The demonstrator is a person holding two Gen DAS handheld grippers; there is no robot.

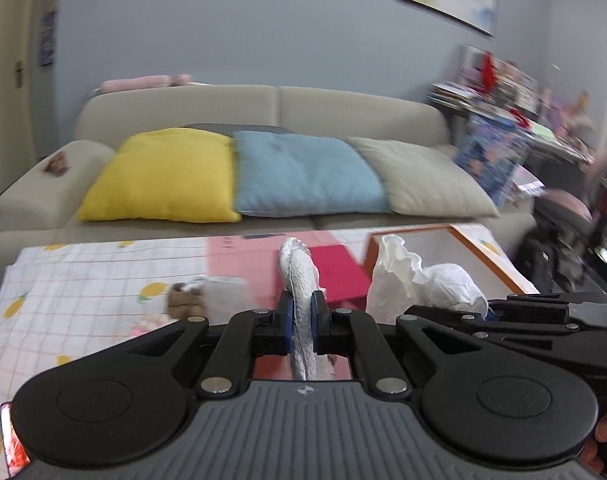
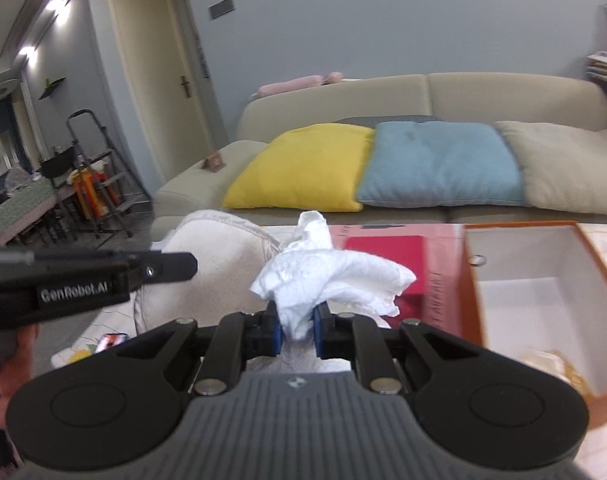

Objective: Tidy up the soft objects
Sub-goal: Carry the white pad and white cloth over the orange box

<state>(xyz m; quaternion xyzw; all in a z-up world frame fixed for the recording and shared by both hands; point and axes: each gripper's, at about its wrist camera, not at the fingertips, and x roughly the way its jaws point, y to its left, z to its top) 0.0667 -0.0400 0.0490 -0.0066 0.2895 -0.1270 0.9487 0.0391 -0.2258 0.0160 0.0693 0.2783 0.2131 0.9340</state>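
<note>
The left gripper (image 1: 301, 320) pinches one white cloth (image 1: 301, 280) upright between its jaws; the right gripper (image 2: 297, 322) clamps one crumpled tissue (image 2: 331, 276), beside the orange box (image 2: 469, 280). Three cushions on the sofa (image 1: 343, 104): yellow (image 1: 163, 176), blue (image 1: 303, 172), beige (image 1: 423, 176).

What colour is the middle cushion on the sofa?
Light blue; the middle cushion shows best in the right wrist view.

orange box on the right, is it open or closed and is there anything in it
Open: the orange box has no lid on, and its white inside shows. Something pale lies at its near bottom corner, too blurred to name.
</note>
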